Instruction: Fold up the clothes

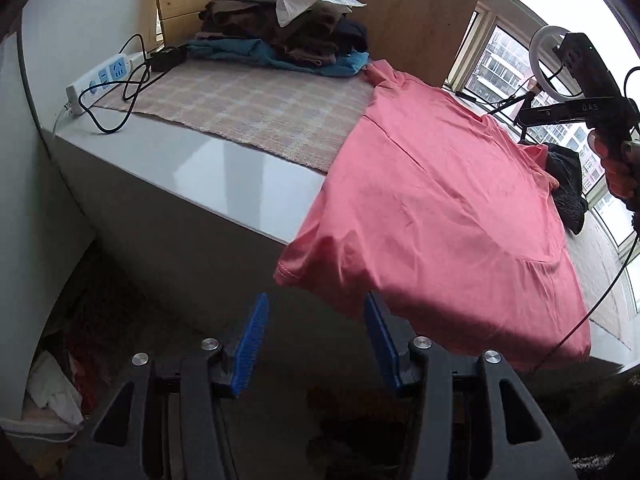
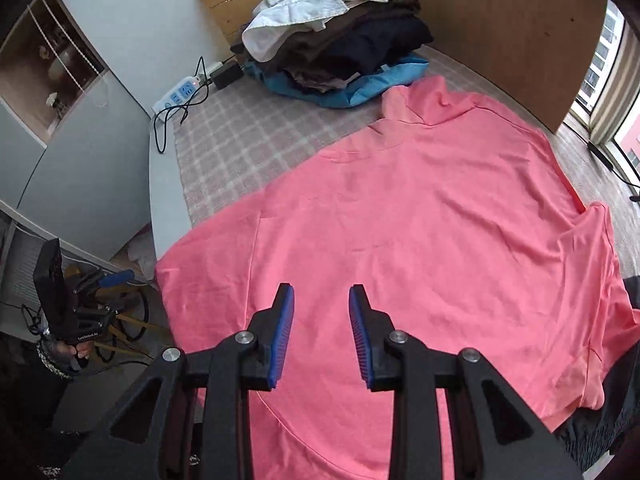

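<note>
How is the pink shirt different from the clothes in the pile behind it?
The pink shirt lies spread flat in one layer, unfolded; the pile of clothes is folded and stacked. The shirt hangs over the table's near edge; the pile sits at the far end. Both rest on the checked cloth.

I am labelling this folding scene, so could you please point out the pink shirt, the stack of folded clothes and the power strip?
pink shirt (image 2: pixel 420 220): right wrist view, middle of its spread body.
stack of folded clothes (image 2: pixel 360 48): right wrist view, dark middle layers.
power strip (image 1: pixel 100 76): left wrist view, white casing near its sockets.
</note>
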{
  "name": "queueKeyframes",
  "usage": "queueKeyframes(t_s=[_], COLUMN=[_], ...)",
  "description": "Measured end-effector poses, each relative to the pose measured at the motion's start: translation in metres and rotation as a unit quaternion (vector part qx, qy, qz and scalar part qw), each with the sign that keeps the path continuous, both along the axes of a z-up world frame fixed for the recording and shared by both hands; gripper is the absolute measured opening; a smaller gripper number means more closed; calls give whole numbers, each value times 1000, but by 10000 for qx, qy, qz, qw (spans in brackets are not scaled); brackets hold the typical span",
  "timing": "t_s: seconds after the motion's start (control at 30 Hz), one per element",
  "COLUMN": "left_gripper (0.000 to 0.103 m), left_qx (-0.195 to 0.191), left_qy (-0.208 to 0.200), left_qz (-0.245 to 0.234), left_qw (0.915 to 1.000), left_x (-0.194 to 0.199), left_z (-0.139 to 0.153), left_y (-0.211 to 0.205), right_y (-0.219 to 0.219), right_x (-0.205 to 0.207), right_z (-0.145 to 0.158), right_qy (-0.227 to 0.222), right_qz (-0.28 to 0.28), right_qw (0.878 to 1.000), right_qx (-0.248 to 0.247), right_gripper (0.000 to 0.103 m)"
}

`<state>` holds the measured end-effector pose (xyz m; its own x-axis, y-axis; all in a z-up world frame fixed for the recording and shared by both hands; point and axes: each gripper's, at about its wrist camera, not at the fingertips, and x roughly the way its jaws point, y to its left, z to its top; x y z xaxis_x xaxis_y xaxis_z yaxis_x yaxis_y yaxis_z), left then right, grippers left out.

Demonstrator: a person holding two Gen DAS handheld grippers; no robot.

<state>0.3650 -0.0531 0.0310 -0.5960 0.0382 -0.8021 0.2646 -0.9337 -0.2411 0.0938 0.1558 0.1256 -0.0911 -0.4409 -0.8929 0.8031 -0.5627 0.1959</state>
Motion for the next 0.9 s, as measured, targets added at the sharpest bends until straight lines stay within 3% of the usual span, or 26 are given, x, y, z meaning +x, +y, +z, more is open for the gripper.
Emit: queueKeyframes(t_s=[0.13,0.33,0.5,0.73,0.9], left_gripper=[48,48,48,48,46], left_qx=[118,153,294,681,906], left_qy=[-81,-155,-226,-60,-4], left_qz=[-152,-463,-903,-1633,-2106], left_qw=[9998,9987,9952,9842,9734], left_x=[-12,-17,-24,-32,-38], left_z=[-6,-7,-14,-26,-32], left_y=[-17,-31,-36,-44,-46], right_y=[-37,-98,-155,-189,-198], right_x=[-20,-101,-144,-163,-162], right_z=[-13,-24,-59,-97,-96], right_qy=[-277,-636,-395,10,71], right_qz=[143,-793,-1290,-1703,-1800], right_qw=[9994,9946,9865,9644,9588], right_qx=[147,198,931,2021,2195], right_gripper=[28,31,33,33,36])
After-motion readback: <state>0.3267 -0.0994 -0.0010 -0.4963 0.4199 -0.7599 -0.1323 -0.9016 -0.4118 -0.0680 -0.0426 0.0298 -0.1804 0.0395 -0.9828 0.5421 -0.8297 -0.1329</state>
